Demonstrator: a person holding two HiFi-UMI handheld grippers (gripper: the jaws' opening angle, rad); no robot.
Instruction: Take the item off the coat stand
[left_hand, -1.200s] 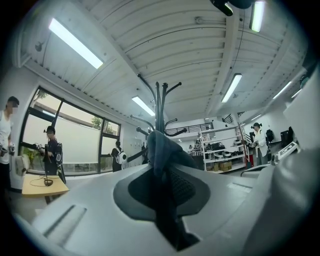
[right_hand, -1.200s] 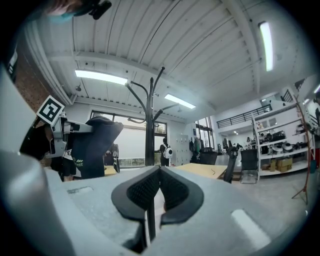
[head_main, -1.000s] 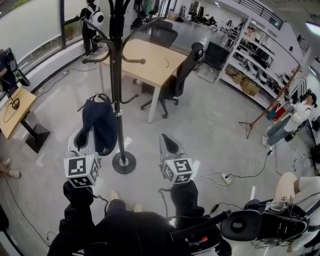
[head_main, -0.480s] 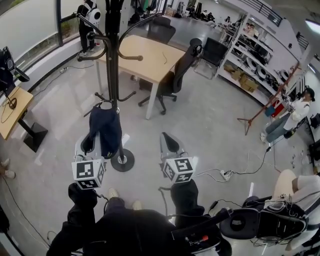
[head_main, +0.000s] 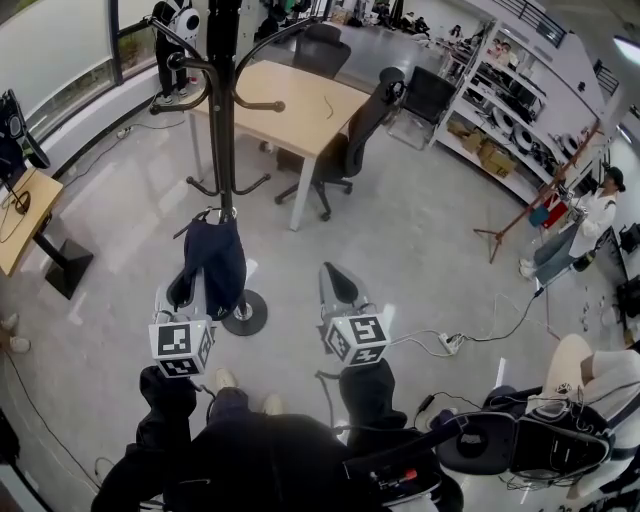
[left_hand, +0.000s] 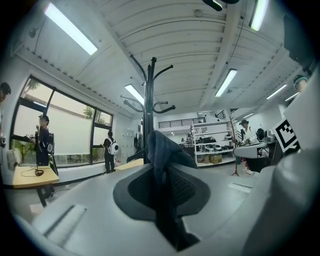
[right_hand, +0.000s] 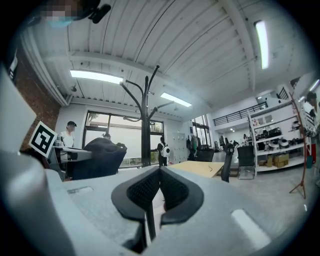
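A dark navy cloth bag (head_main: 215, 262) hangs from my left gripper (head_main: 190, 287), which is shut on it, just in front of the black coat stand (head_main: 222, 130). In the left gripper view the dark fabric (left_hand: 165, 160) is pinched between the jaws and drapes over the pads, with the stand's pole (left_hand: 148, 110) behind it. The bag hangs free of the stand's hooks. My right gripper (head_main: 338, 287) is held beside it, to the right of the stand's round base (head_main: 246, 316). Its jaws are shut with nothing between them (right_hand: 155, 192). The bag (right_hand: 97, 156) shows at the left of the right gripper view.
A wooden table (head_main: 290, 105) and a black office chair (head_main: 350, 150) stand behind the coat stand. A small desk (head_main: 25, 225) is at the left, shelving (head_main: 505, 130) at the right. Cables and a power strip (head_main: 445, 345) lie on the floor. People stand at the window and far right.
The left gripper has drawn back a little towards me with the bag. The bag now hangs clear of the pole, nearer the stand's base. The right gripper has stayed put.
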